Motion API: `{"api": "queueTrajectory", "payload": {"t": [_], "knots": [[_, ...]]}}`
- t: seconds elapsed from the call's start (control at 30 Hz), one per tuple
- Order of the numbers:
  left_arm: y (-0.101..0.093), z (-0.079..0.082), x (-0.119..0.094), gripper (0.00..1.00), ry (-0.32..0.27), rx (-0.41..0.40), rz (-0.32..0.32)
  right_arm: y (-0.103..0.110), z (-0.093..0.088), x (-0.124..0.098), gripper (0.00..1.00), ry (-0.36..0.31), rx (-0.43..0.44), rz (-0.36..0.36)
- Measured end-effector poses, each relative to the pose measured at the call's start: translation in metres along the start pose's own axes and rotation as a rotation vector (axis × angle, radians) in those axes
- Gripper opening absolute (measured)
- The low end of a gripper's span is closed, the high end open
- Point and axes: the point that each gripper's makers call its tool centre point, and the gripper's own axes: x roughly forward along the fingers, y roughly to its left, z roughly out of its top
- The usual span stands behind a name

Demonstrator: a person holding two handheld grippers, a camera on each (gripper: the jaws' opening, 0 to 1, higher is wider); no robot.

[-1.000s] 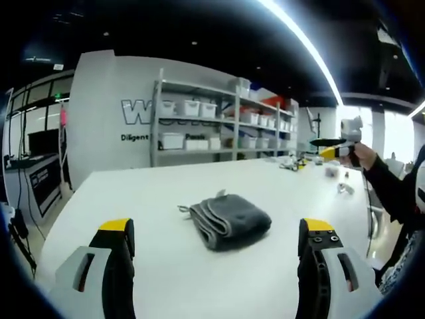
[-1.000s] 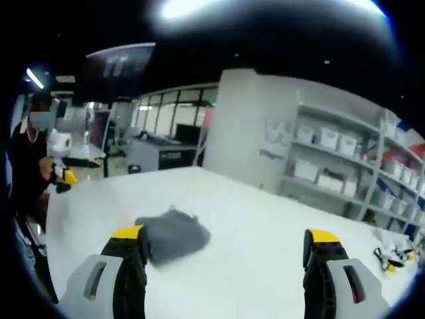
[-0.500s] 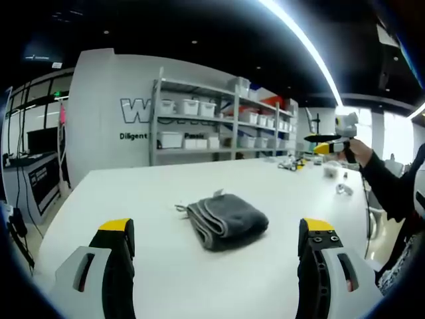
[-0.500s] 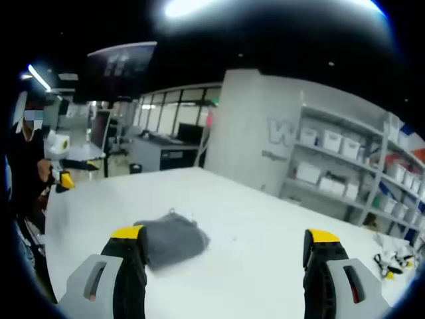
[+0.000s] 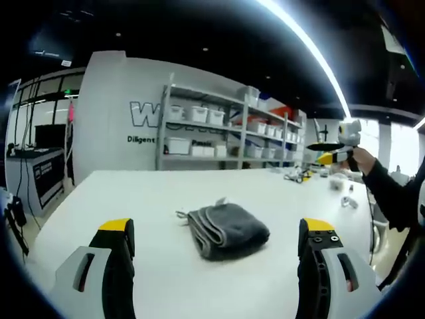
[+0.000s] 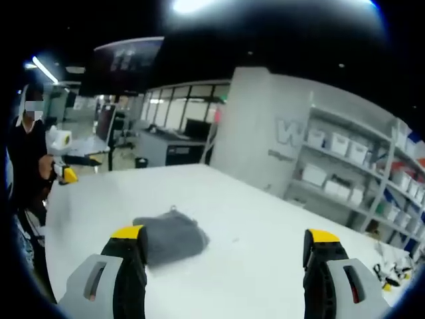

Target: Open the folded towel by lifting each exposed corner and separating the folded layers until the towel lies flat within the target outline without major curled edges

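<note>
A dark grey folded towel [image 5: 227,229] lies on the white table [image 5: 133,199], its layered folded edge facing the left gripper view. My left gripper [image 5: 218,227] hangs open above the table, short of the towel, with nothing between its yellow-tipped jaws. In the right gripper view the towel [image 6: 170,236] lies beyond the left jaw, and my right gripper [image 6: 225,234] is open and holds nothing. The right gripper [image 5: 334,150] also shows at the right of the left gripper view, held up by a black-sleeved arm. The left gripper [image 6: 63,174] appears at the far left of the right gripper view.
Small loose items [image 5: 300,175] lie on the far right part of the table. Metal shelves [image 5: 219,133] with white bins stand behind it against a grey wall. A person [image 6: 26,166] stands at the table's edge.
Both views have drifted slightly with the hands. The towel lies as before, and both grippers stay open above the table.
</note>
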Motion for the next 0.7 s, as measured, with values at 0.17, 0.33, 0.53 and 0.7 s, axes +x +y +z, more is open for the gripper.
{"api": "queueTrajectory", "payload": {"t": [0.17,0.33,0.53,0.7], "knots": [[-0.003,-0.002,0.0,1.0,0.005,-0.006,-0.009,0.005,0.001,0.006,0.99,0.005,-0.013,0.024],[-0.005,-0.003,0.002,1.0,0.002,-0.025,-0.014,0.006,0.002,0.013,0.99,0.011,-0.027,0.04],[-0.005,-0.003,0.001,1.0,0.001,-0.028,-0.014,0.007,0.005,0.019,0.99,0.013,-0.038,0.053],[-0.005,-0.003,0.0,1.0,0.0,-0.034,-0.018,0.008,0.008,0.021,0.99,0.011,-0.046,0.062]]}}
